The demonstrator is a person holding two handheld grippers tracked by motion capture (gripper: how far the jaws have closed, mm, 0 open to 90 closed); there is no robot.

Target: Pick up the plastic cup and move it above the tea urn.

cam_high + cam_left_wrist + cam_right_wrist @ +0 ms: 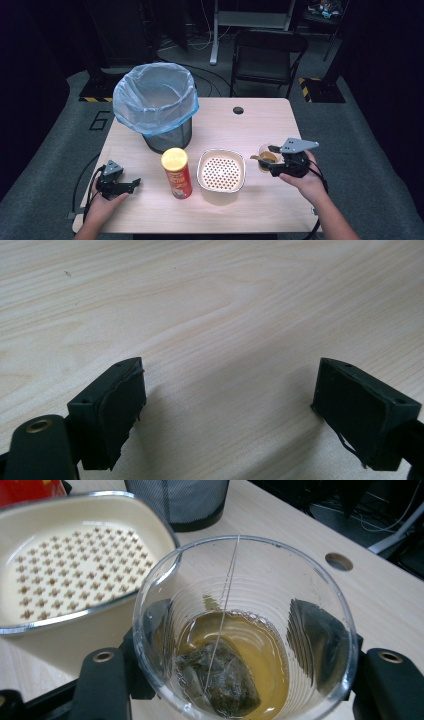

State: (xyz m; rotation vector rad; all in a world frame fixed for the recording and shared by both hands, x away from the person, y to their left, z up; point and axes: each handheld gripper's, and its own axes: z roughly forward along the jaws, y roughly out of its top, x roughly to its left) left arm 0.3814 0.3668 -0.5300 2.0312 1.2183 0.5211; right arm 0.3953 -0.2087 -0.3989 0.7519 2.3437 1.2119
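Note:
A clear plastic cup holds amber tea and a soaked tea bag whose string runs up to the rim. My right gripper is shut on the cup, one black jaw pressed against each side. From the high view the cup and right gripper are at the table's right, just right of a cream perforated strainer bowl. My left gripper rests on the table at the left, open, with bare wood between its jaws.
A red chip can with a yellow lid stands left of the strainer bowl. Behind it is a mesh bin lined with a blue bag. A cable hole is near the far edge, and a black chair stands beyond the table.

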